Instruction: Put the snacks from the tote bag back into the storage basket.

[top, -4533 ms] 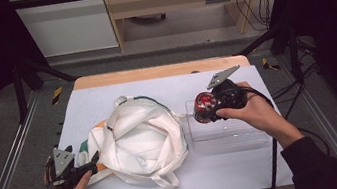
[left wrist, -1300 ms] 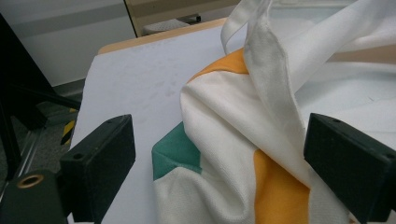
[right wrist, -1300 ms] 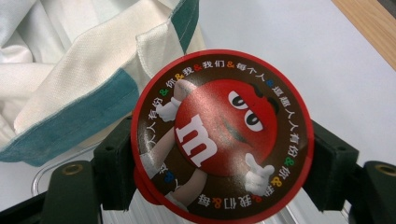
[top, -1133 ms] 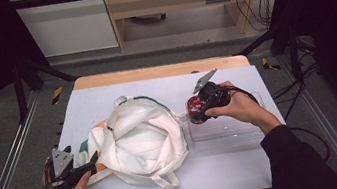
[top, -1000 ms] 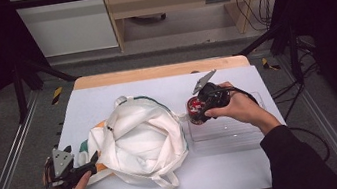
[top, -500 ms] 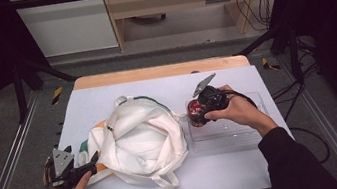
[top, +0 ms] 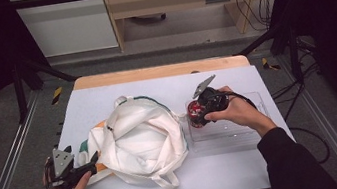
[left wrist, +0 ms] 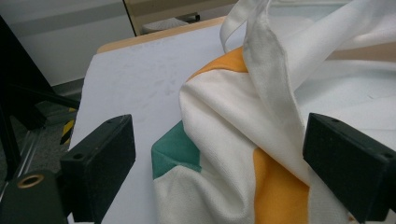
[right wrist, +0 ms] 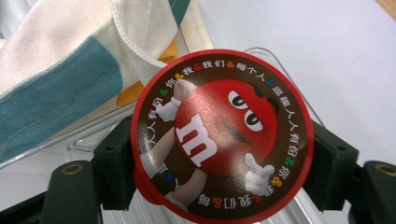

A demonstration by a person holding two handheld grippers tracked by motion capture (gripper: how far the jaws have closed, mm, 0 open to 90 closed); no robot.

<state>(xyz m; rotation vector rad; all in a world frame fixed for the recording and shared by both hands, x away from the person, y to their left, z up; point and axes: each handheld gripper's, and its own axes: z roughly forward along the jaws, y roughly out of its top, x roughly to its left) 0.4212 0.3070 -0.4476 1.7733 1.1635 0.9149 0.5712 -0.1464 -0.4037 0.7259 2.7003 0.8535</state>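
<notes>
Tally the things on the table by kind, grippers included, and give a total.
Cloth bag: 1
Red candy tub: 1
Clear plastic tray: 1
Grippers: 2, the left gripper with jaws open beside the bag, the right gripper with jaws shut on the tub
Total: 5

Round red candy tin [right wrist: 219, 135] (lid showing).

Matt woven cloth bag [top: 135, 140], glossy candy tin [right wrist: 219, 135], clear plastic tray [top: 228, 133]
</notes>
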